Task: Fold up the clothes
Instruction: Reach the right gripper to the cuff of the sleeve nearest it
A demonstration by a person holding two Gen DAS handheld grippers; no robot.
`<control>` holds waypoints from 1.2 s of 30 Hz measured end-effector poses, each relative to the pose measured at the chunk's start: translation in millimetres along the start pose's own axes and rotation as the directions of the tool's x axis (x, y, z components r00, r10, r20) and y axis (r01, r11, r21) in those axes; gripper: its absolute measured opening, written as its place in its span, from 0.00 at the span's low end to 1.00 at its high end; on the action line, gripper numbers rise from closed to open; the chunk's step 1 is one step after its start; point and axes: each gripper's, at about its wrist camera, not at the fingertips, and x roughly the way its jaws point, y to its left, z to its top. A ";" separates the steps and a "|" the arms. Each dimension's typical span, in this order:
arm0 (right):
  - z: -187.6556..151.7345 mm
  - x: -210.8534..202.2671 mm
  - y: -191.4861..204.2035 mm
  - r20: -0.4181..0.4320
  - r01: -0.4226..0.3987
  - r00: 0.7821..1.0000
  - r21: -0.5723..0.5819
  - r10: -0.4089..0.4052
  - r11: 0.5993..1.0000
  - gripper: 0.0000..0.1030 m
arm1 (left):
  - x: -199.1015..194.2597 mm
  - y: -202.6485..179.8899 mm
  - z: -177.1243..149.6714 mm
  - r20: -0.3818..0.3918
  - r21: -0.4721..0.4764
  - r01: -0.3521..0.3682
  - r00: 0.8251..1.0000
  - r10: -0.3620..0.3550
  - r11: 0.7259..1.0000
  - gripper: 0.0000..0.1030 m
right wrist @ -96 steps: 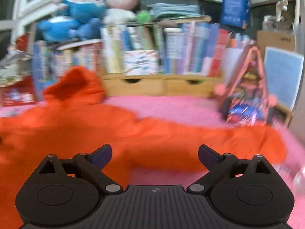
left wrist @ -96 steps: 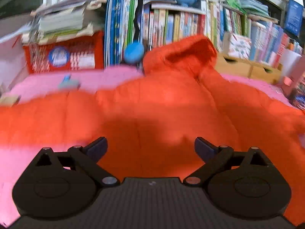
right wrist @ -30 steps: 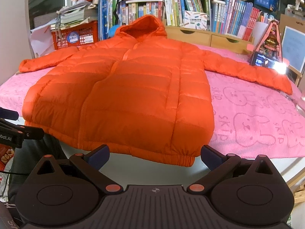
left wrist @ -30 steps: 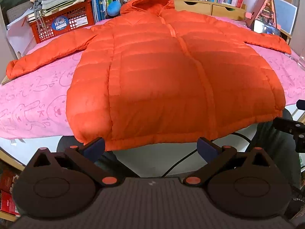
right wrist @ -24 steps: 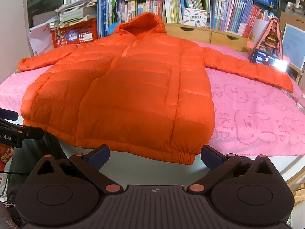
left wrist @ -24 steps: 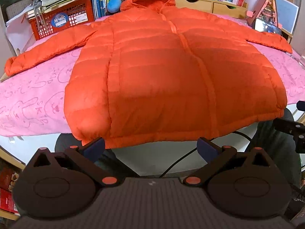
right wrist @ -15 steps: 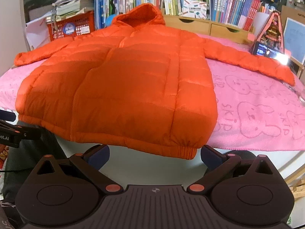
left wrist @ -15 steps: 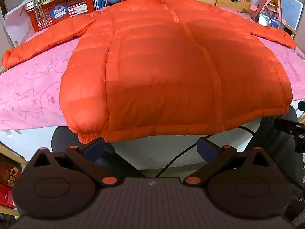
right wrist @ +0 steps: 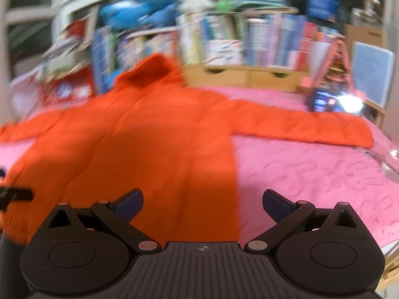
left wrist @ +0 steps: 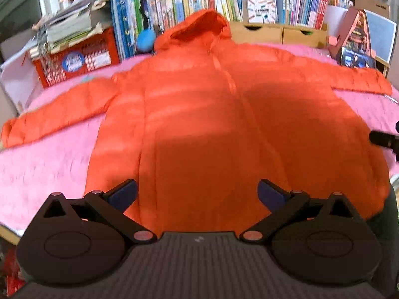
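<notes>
An orange hooded puffer jacket (left wrist: 224, 124) lies flat and face up on a pink cloth (left wrist: 49, 149), sleeves spread to both sides and hood toward the bookshelf. My left gripper (left wrist: 197, 194) hovers open over the jacket's lower hem, left of the zip, with nothing between its fingers. In the right wrist view the same jacket (right wrist: 149, 149) fills the left half, its right sleeve (right wrist: 311, 127) stretched across the pink cloth (right wrist: 311, 179). My right gripper (right wrist: 202, 203) is open above the jacket's lower right corner. Both views are blurred by motion.
A bookshelf (left wrist: 249, 5) and wooden drawers (left wrist: 279, 33) line the back. A red basket (left wrist: 74, 59) stacked with papers stands at the back left. A triangular toy stand (left wrist: 354, 39) sits at the back right. The other gripper's black tip (left wrist: 384, 139) shows at the right edge.
Both grippers have moved forward and up from below the table edge to over the jacket's lower part. Both stay open and the jacket has not moved.
</notes>
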 end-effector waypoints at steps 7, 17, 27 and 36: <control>34.0 39.0 -70.2 0.040 0.108 0.992 0.162 -0.116 0.981 1.00 | 35.4 -2.1 41.8 0.066 0.005 0.036 0.997 -0.036 0.999 1.00; 55.4 104.1 -160.9 -0.006 0.221 0.969 0.462 -0.246 0.859 1.00 | 125.8 27.3 117.0 0.157 -0.143 -0.095 0.981 0.117 0.985 1.00; 76.2 157.3 -200.5 -0.082 0.302 0.947 0.552 -0.309 0.778 1.00 | 186.3 50.8 86.6 0.095 -0.215 -0.075 0.991 0.097 0.974 1.00; 97.7 191.4 -206.3 -0.124 0.373 0.924 0.511 -0.363 0.774 0.86 | 191.8 55.6 83.2 0.091 -0.233 -0.037 0.994 0.059 0.972 1.00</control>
